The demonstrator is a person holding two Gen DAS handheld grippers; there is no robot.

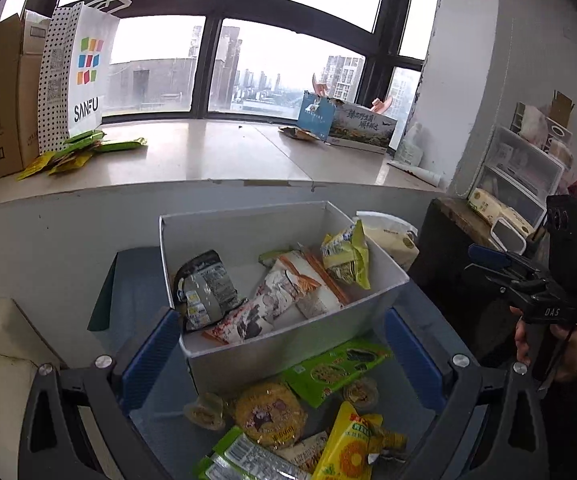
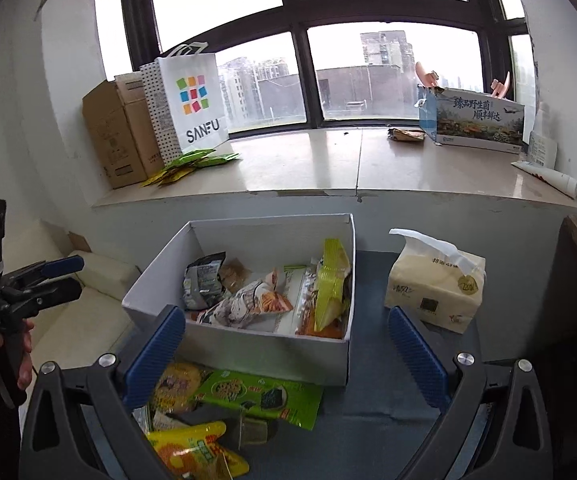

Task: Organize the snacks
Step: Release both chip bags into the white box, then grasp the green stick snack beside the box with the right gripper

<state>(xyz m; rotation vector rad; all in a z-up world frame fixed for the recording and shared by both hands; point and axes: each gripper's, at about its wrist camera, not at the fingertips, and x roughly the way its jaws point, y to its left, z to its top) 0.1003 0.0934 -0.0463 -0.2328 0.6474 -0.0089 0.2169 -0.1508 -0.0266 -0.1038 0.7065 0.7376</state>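
Observation:
A white open box (image 1: 244, 212) (image 2: 268, 221) stands on the blue-grey tabletop (image 2: 388, 404). Inside lie a black packet (image 1: 204, 284) (image 2: 202, 282), a yellow-green packet (image 1: 346, 258) (image 2: 330, 284) and white-and-orange packets (image 1: 288, 296). In front of the box are loose snacks: a green packet (image 1: 336, 368) (image 2: 256, 396), a round yellow packet (image 1: 268, 416), a yellow pouch (image 1: 352, 448) (image 2: 196, 448) and small cups. My left gripper (image 1: 280, 316) (image 2: 68, 278) hovers over this pile, wide open and holding nothing. My right gripper (image 2: 284, 312) (image 1: 480, 262) is also wide open, held by a hand near the box's right side.
A tissue pack (image 2: 432, 284) (image 1: 392, 240) sits right of the box. The windowsill (image 2: 308, 160) behind carries cardboard boxes (image 2: 116, 136), a white shopping bag (image 2: 192, 100), green packets (image 2: 192, 162) and a printed carton (image 2: 476, 120). Plastic drawers (image 1: 524, 176) stand at the far right.

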